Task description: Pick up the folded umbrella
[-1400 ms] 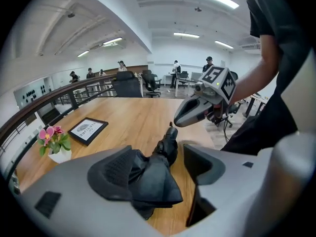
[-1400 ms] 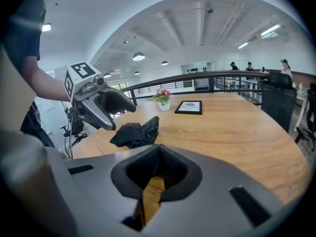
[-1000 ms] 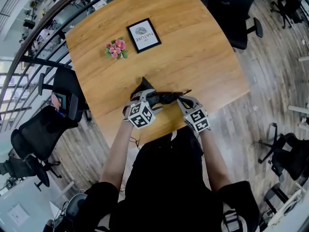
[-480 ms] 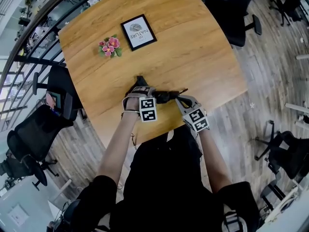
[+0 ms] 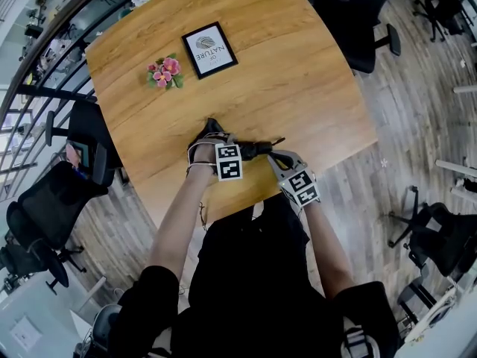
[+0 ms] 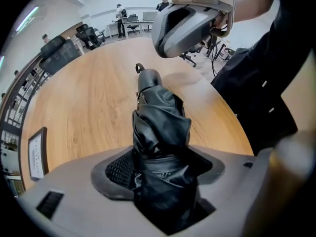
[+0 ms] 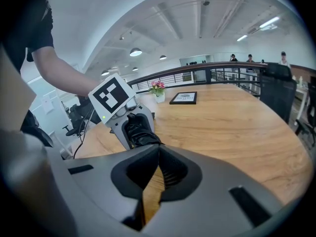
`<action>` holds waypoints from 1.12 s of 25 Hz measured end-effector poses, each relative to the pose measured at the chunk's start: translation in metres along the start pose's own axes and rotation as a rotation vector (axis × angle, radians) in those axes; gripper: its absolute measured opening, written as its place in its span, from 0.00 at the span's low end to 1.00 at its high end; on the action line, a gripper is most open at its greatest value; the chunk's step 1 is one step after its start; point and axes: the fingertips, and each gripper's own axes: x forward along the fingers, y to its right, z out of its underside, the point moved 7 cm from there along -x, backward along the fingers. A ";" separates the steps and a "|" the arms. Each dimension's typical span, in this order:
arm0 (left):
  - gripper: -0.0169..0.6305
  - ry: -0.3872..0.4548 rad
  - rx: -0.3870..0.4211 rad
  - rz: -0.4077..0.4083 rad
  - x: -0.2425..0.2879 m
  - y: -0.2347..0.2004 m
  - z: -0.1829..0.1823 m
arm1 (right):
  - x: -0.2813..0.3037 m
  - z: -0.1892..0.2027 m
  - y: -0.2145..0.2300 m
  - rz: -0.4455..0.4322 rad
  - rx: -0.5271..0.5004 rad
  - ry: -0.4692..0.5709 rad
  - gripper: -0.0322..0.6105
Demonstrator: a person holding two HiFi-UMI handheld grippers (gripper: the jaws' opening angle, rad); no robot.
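Observation:
A black folded umbrella (image 5: pixel 253 150) lies on the wooden table (image 5: pixel 298 73) near its front edge. My left gripper (image 5: pixel 211 144) points steeply down over its left end. In the left gripper view the crumpled black fabric (image 6: pixel 160 117) fills the gap of the left gripper (image 6: pixel 163 167), whose jaws are closing around it. My right gripper (image 5: pixel 277 157) sits at the umbrella's right end. In the right gripper view its tips (image 7: pixel 158 149) meet, nothing shows between them, and the umbrella (image 7: pixel 139 134) lies just beyond, inside the left gripper (image 7: pixel 131 127).
A framed picture (image 5: pixel 209 48) and a small pot of pink flowers (image 5: pixel 164 73) stand at the table's far left. Black office chairs (image 5: pixel 358 13) (image 5: pixel 89 136) stand around the table. The person stands at the table's near edge.
The left gripper has come down over the umbrella's left end and rolled, so its marker cube now faces up. The right gripper has stayed put.

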 end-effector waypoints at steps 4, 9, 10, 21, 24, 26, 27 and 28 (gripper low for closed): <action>0.50 0.033 -0.018 -0.001 -0.001 -0.003 0.002 | -0.001 -0.001 0.000 -0.002 -0.011 -0.009 0.07; 0.46 0.055 -0.052 0.001 -0.003 -0.003 0.003 | -0.007 -0.010 0.004 0.011 -0.025 0.005 0.07; 0.45 0.062 -0.068 0.001 -0.003 -0.004 0.003 | -0.009 -0.013 0.006 0.015 -0.031 0.005 0.07; 0.44 0.217 -0.243 -0.061 -0.028 -0.013 0.011 | -0.019 -0.019 0.010 0.048 -0.038 0.017 0.07; 0.44 0.281 -0.309 -0.108 -0.041 -0.014 0.014 | -0.017 -0.022 0.008 0.046 -0.046 0.021 0.07; 0.45 0.316 -0.346 -0.125 -0.048 -0.010 0.018 | -0.015 -0.025 0.005 0.041 -0.054 0.026 0.07; 0.44 0.335 -0.365 -0.129 -0.052 -0.007 0.019 | -0.015 -0.027 0.004 0.038 -0.057 0.028 0.07; 0.45 0.354 -0.384 -0.133 -0.055 -0.003 0.019 | -0.014 -0.030 0.003 0.037 -0.060 0.031 0.07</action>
